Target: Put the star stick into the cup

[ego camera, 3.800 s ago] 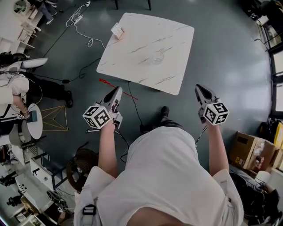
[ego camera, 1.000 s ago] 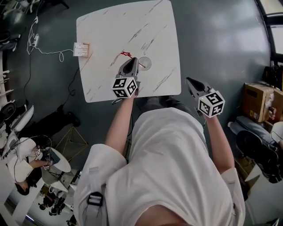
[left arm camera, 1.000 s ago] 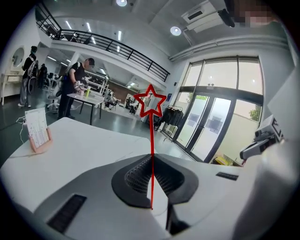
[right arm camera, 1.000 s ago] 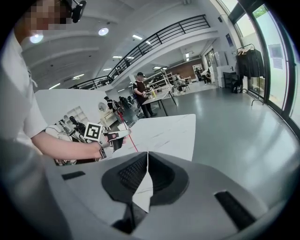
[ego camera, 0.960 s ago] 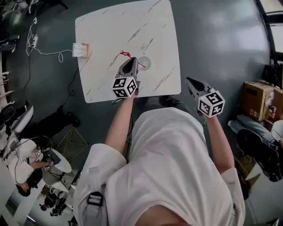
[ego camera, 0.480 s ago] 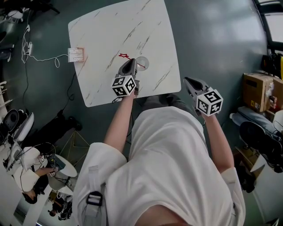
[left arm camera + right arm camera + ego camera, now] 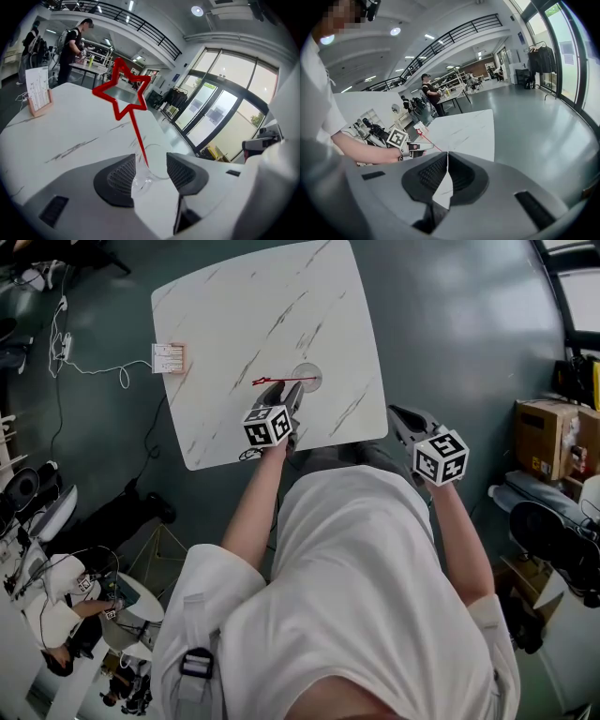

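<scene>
Star stick (image 7: 134, 126), red, stands with its lower end in the clear cup (image 7: 307, 377) and leans, the star raised above the rim. Cup sits on the white marbled table (image 7: 234, 315), toward the near edge. Left gripper (image 7: 289, 396) is at the cup; its jaws have just been opening and now stand apart, with the cup and the stick's foot between them and the pads clear of the stick. Right gripper (image 7: 401, 414) hangs off the table's near corner, jaws together on nothing. Card holder (image 7: 170, 358) stands at the table's left edge.
</scene>
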Action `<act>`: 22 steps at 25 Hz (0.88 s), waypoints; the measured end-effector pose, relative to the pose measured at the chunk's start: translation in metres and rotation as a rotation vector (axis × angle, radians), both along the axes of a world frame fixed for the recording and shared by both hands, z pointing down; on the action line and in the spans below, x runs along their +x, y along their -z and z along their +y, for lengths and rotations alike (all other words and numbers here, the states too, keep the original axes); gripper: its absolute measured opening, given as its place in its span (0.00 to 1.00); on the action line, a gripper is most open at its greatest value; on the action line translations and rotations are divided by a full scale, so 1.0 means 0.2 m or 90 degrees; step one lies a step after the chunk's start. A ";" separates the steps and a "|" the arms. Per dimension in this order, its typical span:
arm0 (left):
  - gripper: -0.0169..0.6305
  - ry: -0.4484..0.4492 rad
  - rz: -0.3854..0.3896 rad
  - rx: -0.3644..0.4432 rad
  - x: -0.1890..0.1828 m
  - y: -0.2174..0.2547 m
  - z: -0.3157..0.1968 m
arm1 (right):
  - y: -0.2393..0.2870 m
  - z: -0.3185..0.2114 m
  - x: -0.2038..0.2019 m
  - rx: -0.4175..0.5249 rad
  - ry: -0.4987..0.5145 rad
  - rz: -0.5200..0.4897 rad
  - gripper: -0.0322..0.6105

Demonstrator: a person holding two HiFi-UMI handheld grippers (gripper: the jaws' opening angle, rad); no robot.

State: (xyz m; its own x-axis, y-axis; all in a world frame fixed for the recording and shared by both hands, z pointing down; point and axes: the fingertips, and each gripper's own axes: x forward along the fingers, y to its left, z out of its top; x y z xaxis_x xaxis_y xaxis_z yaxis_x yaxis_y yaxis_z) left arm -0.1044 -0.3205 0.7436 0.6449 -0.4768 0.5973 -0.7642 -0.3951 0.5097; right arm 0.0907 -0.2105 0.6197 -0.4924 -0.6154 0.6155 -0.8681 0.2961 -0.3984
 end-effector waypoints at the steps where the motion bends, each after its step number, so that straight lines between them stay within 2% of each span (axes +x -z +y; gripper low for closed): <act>1: 0.34 -0.001 -0.003 -0.005 -0.01 -0.01 0.01 | 0.00 0.00 -0.01 0.003 0.000 0.000 0.09; 6: 0.34 -0.014 -0.020 -0.011 -0.06 0.02 0.08 | 0.01 -0.01 -0.06 0.013 0.005 -0.001 0.09; 10: 0.34 -0.020 -0.010 0.004 -0.08 0.11 0.12 | 0.01 -0.01 -0.09 0.016 0.003 -0.003 0.09; 13: 0.33 -0.053 -0.009 0.030 -0.08 0.19 0.15 | 0.01 -0.03 -0.12 0.024 0.006 -0.006 0.09; 17: 0.20 -0.065 -0.016 0.072 -0.10 0.29 0.18 | 0.03 -0.04 -0.19 0.033 0.024 -0.006 0.09; 22: 0.11 -0.041 -0.007 0.085 -0.15 0.35 0.20 | 0.04 -0.05 -0.23 0.044 0.038 -0.007 0.09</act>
State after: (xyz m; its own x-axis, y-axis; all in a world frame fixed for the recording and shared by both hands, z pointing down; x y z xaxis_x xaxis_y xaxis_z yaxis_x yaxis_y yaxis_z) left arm -0.1334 -0.2801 0.6731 0.6703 -0.5107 0.5383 -0.7405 -0.5072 0.4409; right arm 0.0451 -0.2202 0.6109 -0.5364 -0.6251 0.5670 -0.8435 0.3743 -0.3854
